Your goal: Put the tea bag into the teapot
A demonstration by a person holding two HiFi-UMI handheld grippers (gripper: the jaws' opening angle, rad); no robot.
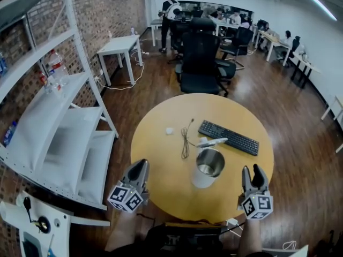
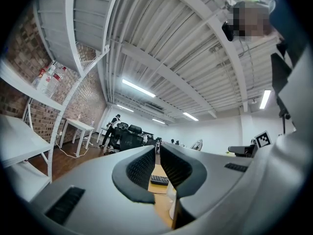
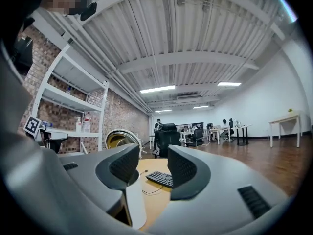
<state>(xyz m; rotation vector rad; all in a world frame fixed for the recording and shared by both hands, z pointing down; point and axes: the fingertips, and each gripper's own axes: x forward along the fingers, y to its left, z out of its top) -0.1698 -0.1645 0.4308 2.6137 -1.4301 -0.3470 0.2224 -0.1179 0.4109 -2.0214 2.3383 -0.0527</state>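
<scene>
Head view only: tea bag (image 1: 169, 130), a small white piece lying on the bench (image 1: 155, 159) left of a black cable (image 1: 185, 143). It is too small for detail, and neither gripper view shows it.
Teapot (image 1: 201, 180): steel, upright, its mouth uncovered, near the bench's middle and between the two tools; well apart from the tea bag.
Teapot's inside: only bright metal shows.
White strip (image 1: 212, 142): at the teapot's far rim; what it is I cannot tell.
Keyboard (image 1: 229, 137): beyond the teapot, seen in all three views.
Left tool (image 1: 141, 166): at the bench's near left edge, jaws almost together with only a thin slit between them, nothing in it.
Right tool (image 1: 252, 170): at the near right edge, jaws clearly apart, holding nothing, with the keyboard in the gap.
Gripper views only: ceiling beams and strip lights; each shows the other tool's marker cube at its edge.
Shelf rack (image 1: 53, 116): left of the bench, bottles on it.
</scene>
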